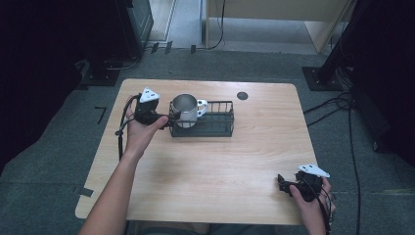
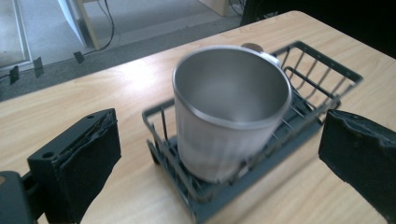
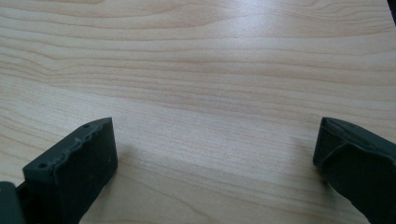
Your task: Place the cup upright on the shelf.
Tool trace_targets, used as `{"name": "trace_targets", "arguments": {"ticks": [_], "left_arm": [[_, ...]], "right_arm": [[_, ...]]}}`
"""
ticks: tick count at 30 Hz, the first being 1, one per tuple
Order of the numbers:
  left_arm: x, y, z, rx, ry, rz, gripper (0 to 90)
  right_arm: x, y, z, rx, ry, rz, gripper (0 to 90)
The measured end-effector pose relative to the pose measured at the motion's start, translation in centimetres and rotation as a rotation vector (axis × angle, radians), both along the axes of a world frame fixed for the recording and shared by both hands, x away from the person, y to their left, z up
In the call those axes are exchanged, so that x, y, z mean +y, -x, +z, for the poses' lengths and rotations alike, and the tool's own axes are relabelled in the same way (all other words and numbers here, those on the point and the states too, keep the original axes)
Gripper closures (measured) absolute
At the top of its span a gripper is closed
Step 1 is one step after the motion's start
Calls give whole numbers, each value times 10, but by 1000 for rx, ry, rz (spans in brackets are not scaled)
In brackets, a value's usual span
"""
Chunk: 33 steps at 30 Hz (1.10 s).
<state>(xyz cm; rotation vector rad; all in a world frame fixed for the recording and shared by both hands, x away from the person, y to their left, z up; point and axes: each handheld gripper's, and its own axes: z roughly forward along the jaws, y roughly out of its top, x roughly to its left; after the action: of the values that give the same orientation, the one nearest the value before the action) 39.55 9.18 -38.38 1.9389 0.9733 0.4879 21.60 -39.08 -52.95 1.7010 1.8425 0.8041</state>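
A steel mug (image 1: 185, 108) with a white handle stands upright in the left end of a dark wire basket (image 1: 218, 125) on the wooden table. My left gripper (image 1: 169, 119) sits just left of the basket, open, its jaws apart and level with the mug. In the left gripper view the mug (image 2: 229, 112) stands a little ahead between the two pads (image 2: 88, 158), apart from both, inside the basket (image 2: 313, 70). My right gripper (image 1: 282, 182) rests low at the table's front right, open, with bare wood between its pads (image 3: 79, 168).
A small dark round disc (image 1: 242, 96) lies on the table behind the basket's right end. The table edge (image 1: 205, 215) runs close to the person. Cables and dark stands sit on the floor around the table.
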Motion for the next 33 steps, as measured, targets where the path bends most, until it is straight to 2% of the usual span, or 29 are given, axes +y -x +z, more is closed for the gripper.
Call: {"name": "trace_targets", "arguments": {"ticks": [7, 10, 16, 25, 30, 33], "left_arm": [[21, 28, -13, 5, 1, 22, 0], [31, 40, -21, -1, -20, 57, 0], [49, 61, -41, 18, -32, 82, 0], [69, 86, -64, 38, -40, 116, 0], [80, 95, -76, 54, -39, 138, 0], [86, 100, -83, 61, -53, 157, 0]], "right_arm": [[0, 0, 0, 0, 0, -1, 0], [0, 0, 0, 0, 0, 0, 0], [0, 0, 0, 0, 0, 0, 0], [0, 0, 0, 0, 0, 1, 0], [0, 0, 0, 0, 2, 1, 0], [0, 0, 0, -1, 2, 1, 0]]}}
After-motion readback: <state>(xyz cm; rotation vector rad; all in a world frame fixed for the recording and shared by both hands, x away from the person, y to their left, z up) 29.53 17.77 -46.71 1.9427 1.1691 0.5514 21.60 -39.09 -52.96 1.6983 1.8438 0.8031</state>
